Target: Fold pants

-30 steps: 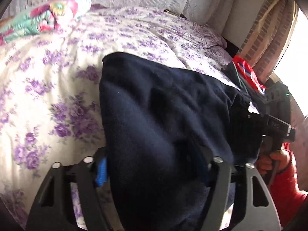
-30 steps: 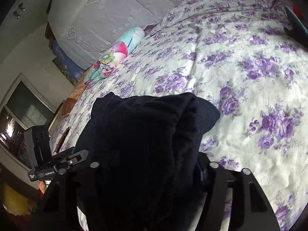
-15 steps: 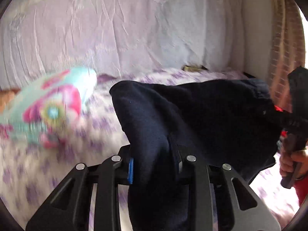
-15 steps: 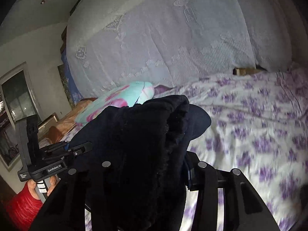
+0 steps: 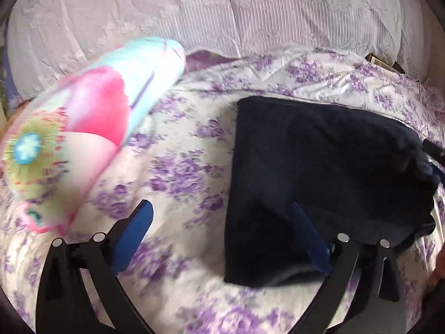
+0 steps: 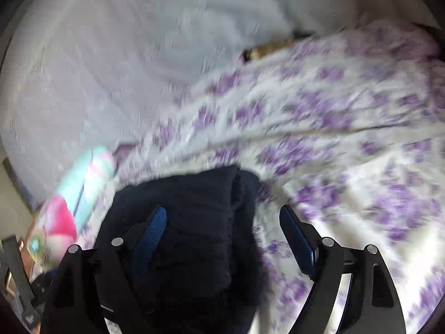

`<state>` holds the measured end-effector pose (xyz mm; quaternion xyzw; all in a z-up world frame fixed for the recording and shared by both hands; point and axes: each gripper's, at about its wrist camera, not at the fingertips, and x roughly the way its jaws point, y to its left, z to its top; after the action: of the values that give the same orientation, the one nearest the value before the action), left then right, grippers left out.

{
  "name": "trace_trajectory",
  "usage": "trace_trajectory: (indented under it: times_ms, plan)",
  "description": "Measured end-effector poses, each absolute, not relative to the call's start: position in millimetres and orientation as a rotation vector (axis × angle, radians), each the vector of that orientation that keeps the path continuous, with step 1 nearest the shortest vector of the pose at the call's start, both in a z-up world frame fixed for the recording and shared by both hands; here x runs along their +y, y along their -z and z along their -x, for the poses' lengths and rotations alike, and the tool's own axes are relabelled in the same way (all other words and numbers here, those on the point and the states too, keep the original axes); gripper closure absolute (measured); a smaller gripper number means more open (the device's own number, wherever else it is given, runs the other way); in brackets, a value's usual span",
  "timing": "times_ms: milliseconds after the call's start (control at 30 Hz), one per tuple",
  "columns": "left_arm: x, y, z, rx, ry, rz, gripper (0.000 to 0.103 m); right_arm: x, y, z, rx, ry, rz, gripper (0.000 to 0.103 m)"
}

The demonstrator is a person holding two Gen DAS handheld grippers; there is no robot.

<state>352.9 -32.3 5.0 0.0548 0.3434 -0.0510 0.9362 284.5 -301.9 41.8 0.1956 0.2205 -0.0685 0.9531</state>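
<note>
The dark navy pants [image 5: 319, 167] lie folded in a thick bundle on the purple-flowered bedsheet [image 5: 180, 172]. My left gripper [image 5: 221, 206] is opening wide. Its right finger [image 5: 308, 239] sits against the bundle's near left corner, while its left finger stands over bare sheet; neither pad presses the cloth. In the right wrist view the pants [image 6: 200, 222] fill the left half of the gap of my right gripper [image 6: 222, 210]. Those jaws are opening too, with cloth around the left finger [image 6: 151, 231] and the right finger free over the sheet [image 6: 347, 181].
A bright floral pillow [image 5: 83, 139] lies just left of the pants and shows again as the pillow [image 6: 83, 186] at the left of the right wrist view. A tall white lace-covered pile [image 5: 222, 14] stands behind the bed.
Both grippers carried the pants across the bed toward the pillow end and tipped downward. Their jaws, earlier clamped on the cloth, now stand wide apart and the pants rest on the sheet.
</note>
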Motion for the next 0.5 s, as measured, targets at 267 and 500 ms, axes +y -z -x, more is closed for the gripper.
trace_trajectory:
  times_ms: [267,500]
  plan:
    - [-36.4,-18.5,-252.8,0.596,0.01,-0.108,0.005,-215.6,-44.8,-204.4,0.401,0.183,-0.028,0.003]
    - [-32.0,-29.9,-215.3,0.558,0.121,-0.07,0.005,-213.4,-43.8,-162.1,0.45,0.052,-0.102,0.003]
